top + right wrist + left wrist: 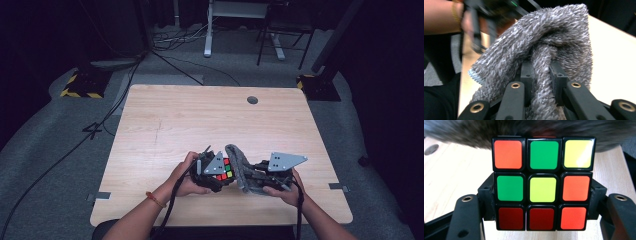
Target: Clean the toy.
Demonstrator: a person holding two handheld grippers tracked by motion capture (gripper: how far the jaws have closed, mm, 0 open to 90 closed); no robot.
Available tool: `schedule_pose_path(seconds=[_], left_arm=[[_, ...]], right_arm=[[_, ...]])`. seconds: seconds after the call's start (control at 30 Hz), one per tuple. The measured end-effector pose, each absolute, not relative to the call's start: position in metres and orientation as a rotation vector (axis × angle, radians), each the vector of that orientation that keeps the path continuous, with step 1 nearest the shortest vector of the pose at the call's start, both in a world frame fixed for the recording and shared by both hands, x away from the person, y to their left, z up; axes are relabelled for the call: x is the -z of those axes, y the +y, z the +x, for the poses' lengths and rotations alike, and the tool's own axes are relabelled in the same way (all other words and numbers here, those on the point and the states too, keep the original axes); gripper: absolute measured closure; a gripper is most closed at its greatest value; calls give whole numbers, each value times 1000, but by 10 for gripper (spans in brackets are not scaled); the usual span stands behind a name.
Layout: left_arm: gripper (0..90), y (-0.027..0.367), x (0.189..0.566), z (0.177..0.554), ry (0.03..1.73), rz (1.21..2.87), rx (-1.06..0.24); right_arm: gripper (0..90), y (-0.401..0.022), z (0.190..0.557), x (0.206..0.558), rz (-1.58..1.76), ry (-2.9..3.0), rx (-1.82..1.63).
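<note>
At the left of the high view, the left claw point(220, 175) is clenched on a puzzle cube point(225, 169), held just above the near middle of the desk point(200, 115). In the left gripper view the black jaws press the cube point(543, 185) from both sides at its middle and lower rows, with orange, green, yellow and red stickers facing the camera. The cube looks rigid, light and glossy (probably slippery on its sticker faces), so a grip on two opposite flat sides, as here, seems the safest hold; a squeeze across a corner would likely slip or twist a layer.

Just to its right hangs a grey fluffy cloth point(239, 167), touching or nearly touching the cube, pinched by the right claw point(255, 175). In the right gripper view the jaws are closed on a gathered fold of the cloth point(541, 50), its pile bulging over them. It is soft, limp and light; it will drape and needs a bunched fold to hold.

The desk is pale wood grain with a round cable hole point(252, 100) near the far edge. Beyond lie grey carpet point(50, 140), trailing cables and dark stands.
</note>
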State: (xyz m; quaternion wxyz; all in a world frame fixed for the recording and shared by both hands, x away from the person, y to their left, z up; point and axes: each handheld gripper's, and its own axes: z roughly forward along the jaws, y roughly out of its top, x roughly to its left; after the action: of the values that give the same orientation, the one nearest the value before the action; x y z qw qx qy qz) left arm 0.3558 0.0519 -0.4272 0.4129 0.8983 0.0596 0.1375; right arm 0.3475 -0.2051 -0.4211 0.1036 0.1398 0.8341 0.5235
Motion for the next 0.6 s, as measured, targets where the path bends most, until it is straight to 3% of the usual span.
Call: schedule_pose_path(seconds=[0.37, 0.6], left_arm=[[329, 64, 420, 355, 158, 2177, -321], [324, 58, 426, 355, 149, 2240, -346]], right_arm=[[768, -211, 361, 437, 514, 2528, -1563], [771, -212, 356, 431, 459, 2470, -1636]])
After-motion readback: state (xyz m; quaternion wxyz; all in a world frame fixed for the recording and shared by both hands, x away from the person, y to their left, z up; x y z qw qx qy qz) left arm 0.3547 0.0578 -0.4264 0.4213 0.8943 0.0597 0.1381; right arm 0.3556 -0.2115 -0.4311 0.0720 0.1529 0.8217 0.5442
